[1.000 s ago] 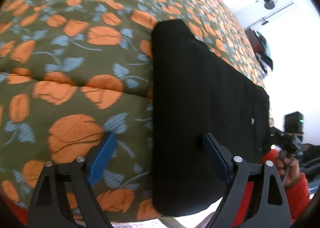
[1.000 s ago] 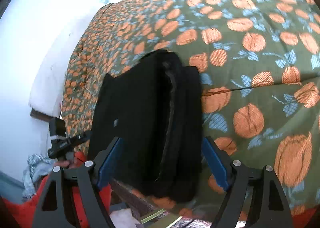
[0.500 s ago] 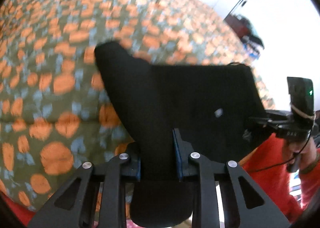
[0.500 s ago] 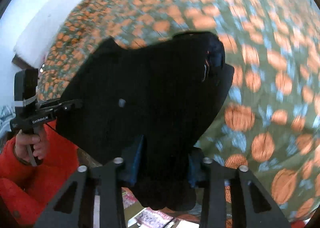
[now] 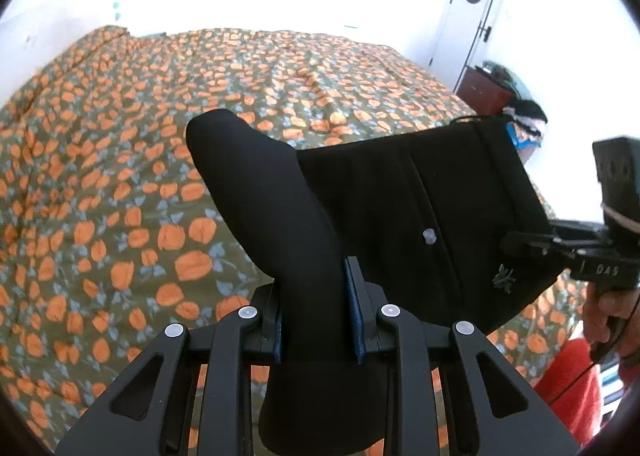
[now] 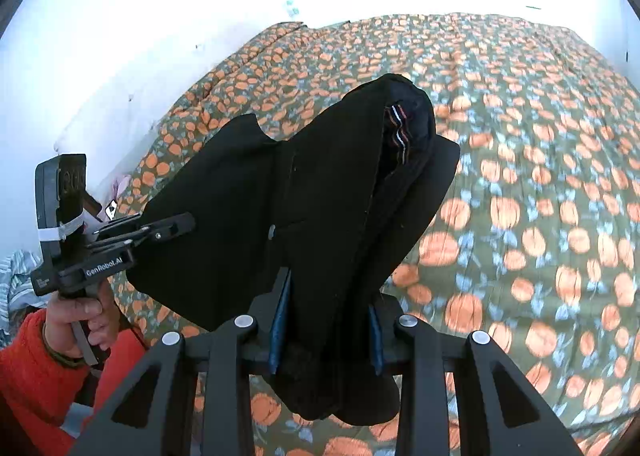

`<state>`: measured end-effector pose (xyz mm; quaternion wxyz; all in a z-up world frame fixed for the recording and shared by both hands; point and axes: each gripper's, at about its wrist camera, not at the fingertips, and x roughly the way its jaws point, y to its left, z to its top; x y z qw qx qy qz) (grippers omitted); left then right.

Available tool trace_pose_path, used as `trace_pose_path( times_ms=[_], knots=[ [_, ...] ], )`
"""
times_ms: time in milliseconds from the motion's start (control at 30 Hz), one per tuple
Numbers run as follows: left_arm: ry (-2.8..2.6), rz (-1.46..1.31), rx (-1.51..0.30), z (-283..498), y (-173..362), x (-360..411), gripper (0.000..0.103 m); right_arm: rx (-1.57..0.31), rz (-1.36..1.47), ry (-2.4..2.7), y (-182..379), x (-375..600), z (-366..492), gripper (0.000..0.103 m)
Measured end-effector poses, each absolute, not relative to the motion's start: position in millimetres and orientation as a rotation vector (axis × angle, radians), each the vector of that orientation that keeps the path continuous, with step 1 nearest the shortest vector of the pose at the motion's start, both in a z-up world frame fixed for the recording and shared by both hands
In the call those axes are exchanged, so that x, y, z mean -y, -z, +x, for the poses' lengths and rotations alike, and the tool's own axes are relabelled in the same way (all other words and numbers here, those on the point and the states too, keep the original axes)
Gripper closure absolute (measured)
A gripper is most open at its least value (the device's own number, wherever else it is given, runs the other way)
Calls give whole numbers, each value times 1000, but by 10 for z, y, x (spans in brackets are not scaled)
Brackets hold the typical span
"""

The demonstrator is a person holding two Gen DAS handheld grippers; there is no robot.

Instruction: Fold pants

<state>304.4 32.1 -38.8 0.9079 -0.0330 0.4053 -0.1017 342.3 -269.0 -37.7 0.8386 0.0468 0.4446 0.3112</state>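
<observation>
The black folded pants [image 5: 384, 207] hang in the air above the bed, stretched between my two grippers. My left gripper [image 5: 316, 304] is shut on one end of the pants. My right gripper [image 6: 326, 320] is shut on the other end of the pants [image 6: 320, 191], where the waistband with a striped inner label shows. The right gripper also shows at the right edge of the left wrist view [image 5: 532, 244], and the left gripper shows at the left of the right wrist view [image 6: 176, 225]. The fingertips are hidden by cloth.
The bed [image 5: 120, 183] is covered by a green quilt with orange pumpkins [image 6: 540, 195]. A white wall and a door [image 5: 468, 7] stand behind it. A dark red cabinet [image 5: 486, 89] with clothes on it stands at the far right. The person's red sleeve [image 6: 28, 360] is near the bed edge.
Both grippers closed on the ends of the pants and lifted them off the quilt. The pants now hang higher, and both views tilted up to show the room.
</observation>
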Motion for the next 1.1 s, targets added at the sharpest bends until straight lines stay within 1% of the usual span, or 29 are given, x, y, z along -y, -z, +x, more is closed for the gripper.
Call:
trace_pose_path(
  times_ms=[300, 400, 467, 533, 567, 600, 633, 667, 700, 733, 767, 800, 833, 867, 933, 1000, 1100],
  knots=[
    [184, 25, -822, 3322, 384, -229, 79, -920, 95, -640, 297, 2669, 3761, 70],
    [167, 47, -822, 3475, 446, -203, 79, -914, 101, -633, 335, 2676, 3914, 70],
    [139, 74, -835, 3610, 604, -176, 78, -914, 100, -624, 406, 2675, 4039, 70],
    [109, 92, -879, 3724, 826, -153, 69, -927, 97, -601, 563, 2696, 4179, 70],
    [95, 89, -924, 3781, 1046, -180, 66, -949, 103, -580, 687, 2726, 4260, 66],
    [78, 83, -954, 3770, 1191, -219, 62, -1000, 95, -529, 890, 2780, 4367, 58],
    [62, 78, -965, 3700, 1297, -270, 61, -1033, 86, -485, 1022, 2827, 4413, 56],
    [52, 81, -958, 3621, 1334, -300, 58, -1066, 69, -422, 1160, 2903, 4439, 55],
    [36, 96, -930, 3432, 1359, -361, 44, -1075, 46, -367, 1253, 3000, 4406, 54],
    [25, 108, -911, 3323, 1349, -379, 27, -1070, 30, -328, 1282, 3100, 4325, 52],
    [8, 125, -879, 3151, 1316, -405, 19, -1067, 18, -304, 1278, 3158, 4249, 40],
    [-12, 145, -829, 2912, 1244, -426, 8, -1062, -2, -284, 1253, 3217, 4120, 23],
    [-21, 157, -792, 2740, 1178, -425, 2, -1051, -21, -277, 1204, 3247, 3984, 18],
    [-28, 164, -770, 2638, 1138, -424, 2, -1034, -39, -280, 1145, 3260, 3838, 15],
    [-72, 193, -739, 2351, 1029, -365, 2, -1013, -68, -285, 1011, 3237, 3490, 13],
    [-144, 224, -748, 2195, 962, -294, 1, -1000, -79, -277, 909, 3171, 3196, 0],
    [-210, 239, -742, 1910, 896, -177, 1, -953, -90, -262, 795, 3020, 2741, 0]
  ],
)
